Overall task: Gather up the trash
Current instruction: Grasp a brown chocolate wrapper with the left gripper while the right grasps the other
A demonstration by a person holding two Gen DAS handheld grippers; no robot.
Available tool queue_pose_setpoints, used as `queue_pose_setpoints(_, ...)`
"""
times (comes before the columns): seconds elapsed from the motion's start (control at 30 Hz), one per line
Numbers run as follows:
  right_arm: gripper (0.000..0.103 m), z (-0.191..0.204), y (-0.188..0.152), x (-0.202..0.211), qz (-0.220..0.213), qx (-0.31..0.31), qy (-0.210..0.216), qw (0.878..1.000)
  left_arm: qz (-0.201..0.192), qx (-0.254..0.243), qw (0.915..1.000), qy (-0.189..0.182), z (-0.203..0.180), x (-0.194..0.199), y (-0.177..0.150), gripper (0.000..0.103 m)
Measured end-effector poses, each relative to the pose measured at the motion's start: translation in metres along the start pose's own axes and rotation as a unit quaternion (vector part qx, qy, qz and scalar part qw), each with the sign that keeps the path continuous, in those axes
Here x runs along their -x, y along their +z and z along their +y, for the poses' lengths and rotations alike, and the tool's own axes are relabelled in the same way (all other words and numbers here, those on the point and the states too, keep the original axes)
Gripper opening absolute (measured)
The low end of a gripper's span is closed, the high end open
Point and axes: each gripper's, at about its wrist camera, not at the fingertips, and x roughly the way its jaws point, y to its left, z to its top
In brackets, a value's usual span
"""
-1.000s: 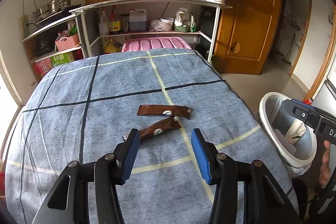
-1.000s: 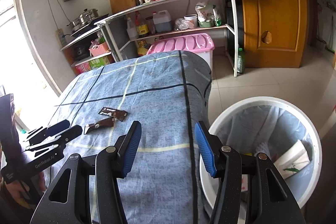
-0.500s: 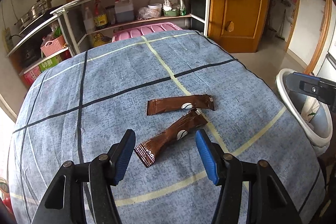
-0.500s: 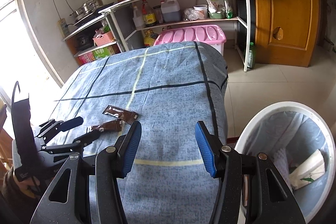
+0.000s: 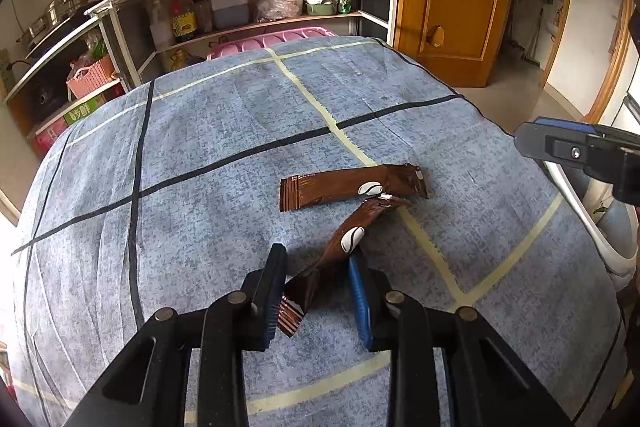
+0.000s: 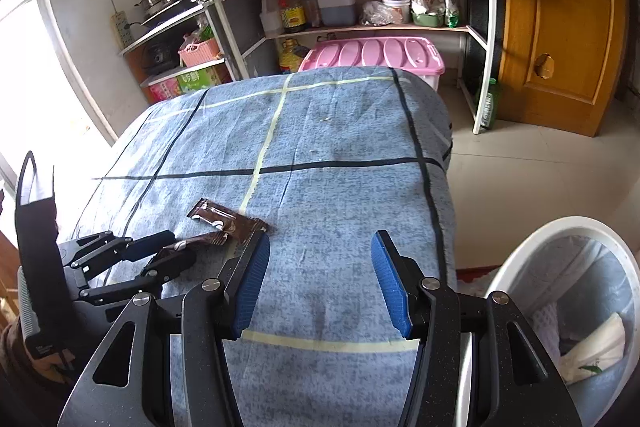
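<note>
Since prev frame L gripper dropped onto near brown sachet, jaws closing round its near end, pads about touching. It points steeply down at table. R gripper half open, empty, over table's right side near bin. Far sachet lies just beyond.

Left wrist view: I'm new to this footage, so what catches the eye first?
Two brown coffee sachets on the blue checked tablecloth: the far sachet lies flat, and the near sachet runs between the closing jaws of the left gripper. At the right edge sits a white trash bin.
</note>
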Motion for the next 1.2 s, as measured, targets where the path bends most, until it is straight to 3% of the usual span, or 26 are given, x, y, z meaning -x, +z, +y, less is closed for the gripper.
queue_pose_setpoints(0.23,0.054,0.014,0.002,-0.021,0.019,0.021,0.008,1.0,-0.003,0.03,0.9995,-0.001,0.014,0.007,-0.007,0.01)
queue_pose_setpoints(0.63,0.054,0.054,0.014,-0.057,0.03,0.096,0.037,0.994,-0.009,0.107,0.9941,0.013,0.052,0.023,-0.023,0.01)
queue_pose_setpoints(0.93,0.054,0.071,0.018,-0.097,0.064,0.141,0.043,0.987,-0.008,0.117,0.9931,0.01,0.056,0.022,-0.024,0.01)
queue_pose_setpoints(1.2,0.054,0.075,0.02,-0.103,0.065,0.158,0.04,0.984,-0.008,0.121,0.9926,0.01,0.056,0.021,-0.023,0.01)
